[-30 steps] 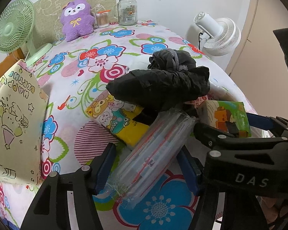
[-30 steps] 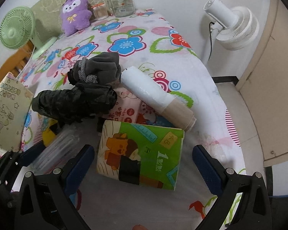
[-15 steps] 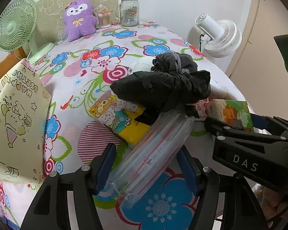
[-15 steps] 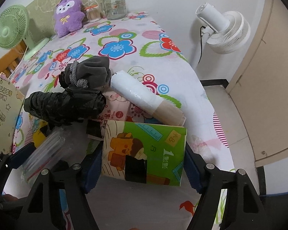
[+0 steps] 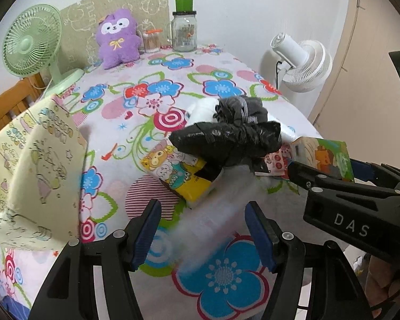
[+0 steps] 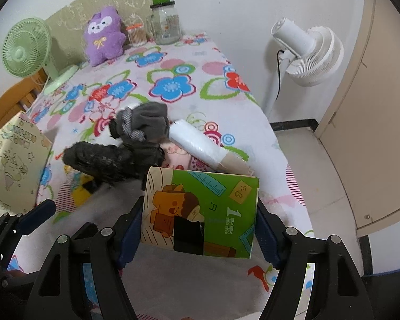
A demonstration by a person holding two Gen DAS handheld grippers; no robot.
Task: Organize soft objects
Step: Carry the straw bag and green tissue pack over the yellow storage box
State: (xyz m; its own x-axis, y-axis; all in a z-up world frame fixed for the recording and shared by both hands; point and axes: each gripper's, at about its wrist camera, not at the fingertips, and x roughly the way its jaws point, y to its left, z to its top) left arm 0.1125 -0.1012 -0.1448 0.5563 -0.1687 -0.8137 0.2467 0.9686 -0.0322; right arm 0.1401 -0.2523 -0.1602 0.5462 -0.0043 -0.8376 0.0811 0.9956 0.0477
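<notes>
Right gripper: blue pads pressed against both sides of the green tissue pack, pack clamped between the jaws. Left gripper: jaws spread, a blurred clear plastic pack lying between them; whether the pads touch it, cannot tell. Black bag roll sits just ahead of both jaw sets.

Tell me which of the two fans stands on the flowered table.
The green fan, at the table's far left corner beside the purple plush toy. The white fan stands on a pole off the table's right edge.
</notes>
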